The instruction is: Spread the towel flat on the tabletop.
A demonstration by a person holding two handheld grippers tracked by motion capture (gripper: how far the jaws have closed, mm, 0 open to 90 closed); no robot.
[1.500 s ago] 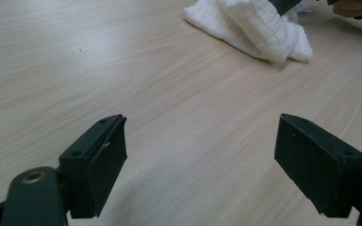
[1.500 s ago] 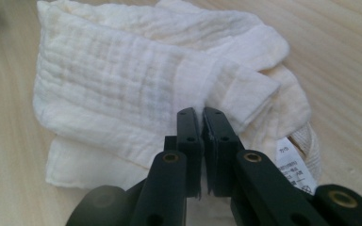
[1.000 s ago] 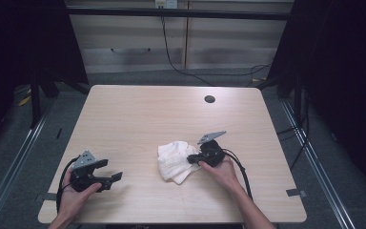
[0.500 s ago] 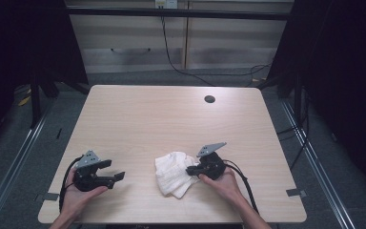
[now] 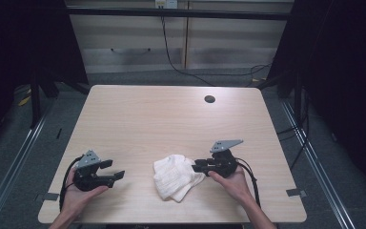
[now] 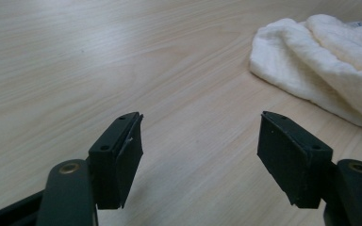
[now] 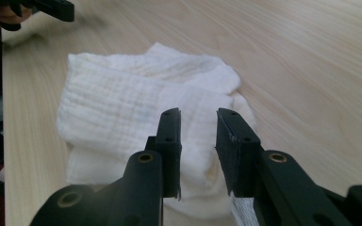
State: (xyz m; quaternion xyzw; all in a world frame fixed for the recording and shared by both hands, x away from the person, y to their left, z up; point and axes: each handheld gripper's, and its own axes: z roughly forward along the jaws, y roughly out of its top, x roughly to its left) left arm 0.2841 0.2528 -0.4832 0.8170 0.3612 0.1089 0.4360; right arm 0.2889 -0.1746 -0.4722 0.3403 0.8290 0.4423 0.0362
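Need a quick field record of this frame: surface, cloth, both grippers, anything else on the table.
surface: light wooden table
cloth: white cloth, folded and rumpled, lying near the front edge
left gripper: jaws open, nothing between them, apart from the cloth
right gripper: at the cloth's right edge; jaws have just been opening, a narrow gap, cloth released
other: dark round hole toward the far right of the tabletop

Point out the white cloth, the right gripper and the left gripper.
white cloth (image 5: 176, 177): high view, middle of the folded top layer.
right gripper (image 5: 196, 166): high view, midway between its fingertips, at the cloth's edge.
left gripper (image 5: 113, 170): high view, midway between its fingertips.
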